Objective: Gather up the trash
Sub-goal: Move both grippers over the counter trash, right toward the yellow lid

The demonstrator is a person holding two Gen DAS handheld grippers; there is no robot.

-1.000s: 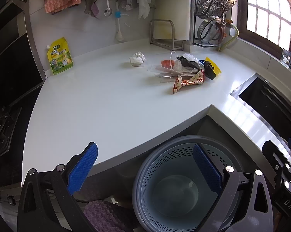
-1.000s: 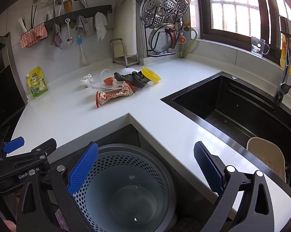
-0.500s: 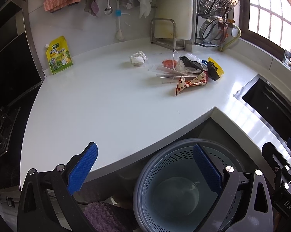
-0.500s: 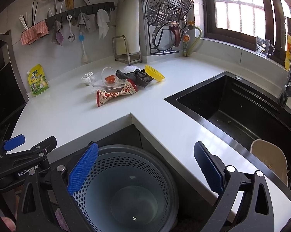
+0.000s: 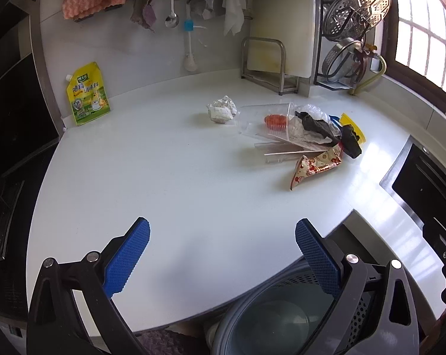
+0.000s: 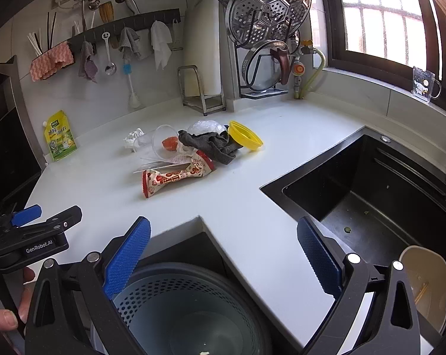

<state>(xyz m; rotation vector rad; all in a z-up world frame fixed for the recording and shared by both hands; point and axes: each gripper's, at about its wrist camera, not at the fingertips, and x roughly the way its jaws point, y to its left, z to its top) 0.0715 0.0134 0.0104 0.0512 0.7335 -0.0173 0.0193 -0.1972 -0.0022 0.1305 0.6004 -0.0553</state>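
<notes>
Both claws (image 5: 222, 248) (image 6: 223, 251) wide apart, empty

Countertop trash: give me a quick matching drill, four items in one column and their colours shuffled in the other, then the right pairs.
Items:
1. crumpled paper ball
2. snack wrapper
3. lid
4. rag

Colours:
A. yellow
B. dark grey
C. white
D. red and cream print

Pairs: 1-C, 2-D, 3-A, 4-B.

All four lie on the white countertop. The bin sits below its edge, with nothing collected yet. The left tool and right tool are both open and hold nothing.
</notes>
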